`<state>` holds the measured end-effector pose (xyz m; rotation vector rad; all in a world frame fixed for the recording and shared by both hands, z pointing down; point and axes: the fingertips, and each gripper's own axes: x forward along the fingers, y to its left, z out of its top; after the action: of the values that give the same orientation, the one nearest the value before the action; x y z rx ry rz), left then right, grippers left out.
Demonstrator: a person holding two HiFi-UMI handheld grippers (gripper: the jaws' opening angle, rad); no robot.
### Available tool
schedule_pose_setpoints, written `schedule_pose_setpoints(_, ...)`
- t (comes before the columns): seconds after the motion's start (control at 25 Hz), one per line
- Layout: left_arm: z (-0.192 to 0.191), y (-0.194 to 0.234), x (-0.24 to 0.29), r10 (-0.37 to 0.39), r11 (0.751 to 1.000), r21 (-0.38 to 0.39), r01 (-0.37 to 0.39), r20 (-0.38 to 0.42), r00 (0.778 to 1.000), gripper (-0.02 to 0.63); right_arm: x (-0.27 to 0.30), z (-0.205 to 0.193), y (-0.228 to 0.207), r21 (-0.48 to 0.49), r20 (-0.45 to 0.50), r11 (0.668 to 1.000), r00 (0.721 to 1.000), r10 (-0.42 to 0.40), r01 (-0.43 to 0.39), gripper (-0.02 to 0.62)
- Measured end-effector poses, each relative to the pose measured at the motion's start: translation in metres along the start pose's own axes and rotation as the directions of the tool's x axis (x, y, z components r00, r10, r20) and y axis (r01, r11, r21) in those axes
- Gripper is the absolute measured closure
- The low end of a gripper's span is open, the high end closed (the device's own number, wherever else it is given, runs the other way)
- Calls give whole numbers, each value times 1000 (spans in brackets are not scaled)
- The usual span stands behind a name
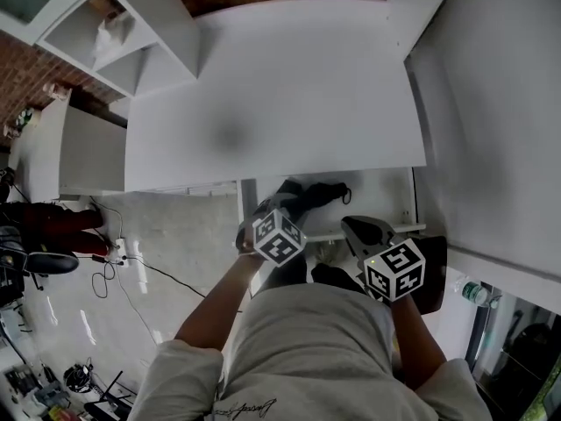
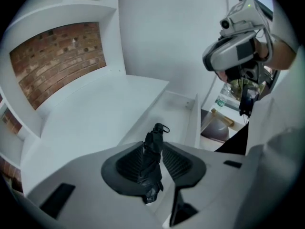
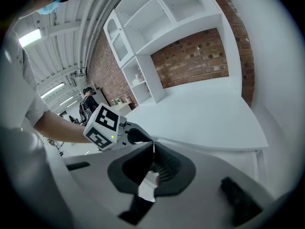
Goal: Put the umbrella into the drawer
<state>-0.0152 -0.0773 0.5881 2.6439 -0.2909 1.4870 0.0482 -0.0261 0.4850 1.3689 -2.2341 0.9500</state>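
A: What has the left gripper point(image 2: 153, 149) got?
B: The folded black umbrella point(image 2: 151, 163), clamped between its two pads. It is low in the centre of the left gripper view, strap end uppermost.
A: And the drawer point(image 2: 178, 106)?
B: Open, just beyond the umbrella's tip, under the white table point(image 2: 95, 118).
A: The right gripper point(image 3: 152, 146)?
B: Lower centre of its own view, jaws pressed together with nothing between them. In the head view it sits lower right of centre.

Light: bright and even to me; ceiling strip lights point(image 3: 31, 37) glow in the right gripper view.
Shadow: one soft grey patch on the desk top point(image 1: 289, 77).
Edges: both gripper views bend, corners black.
Focus: umbrella point(image 2: 151, 161) crisp.
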Motion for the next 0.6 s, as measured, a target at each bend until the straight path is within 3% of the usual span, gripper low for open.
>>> schedule_pose_setpoints(0.28, 14, -6, -51, 37, 992, -121, -21, 126, 991, 500, 1, 14, 11, -47, 13, 999, 1000, 19, -19, 566)
schedule_pose_setpoints(0.48, 24, 0, -89, 110, 975, -211, -64, 212, 971, 549, 0, 24, 20, -50, 29, 998, 999, 40, -39, 566)
schedule_pose_setpoints(0.6, 34, -1, -104, 115, 967, -250, -48, 261, 958, 569, -2, 34, 25, -66, 47, 997, 998, 52, -49, 566)
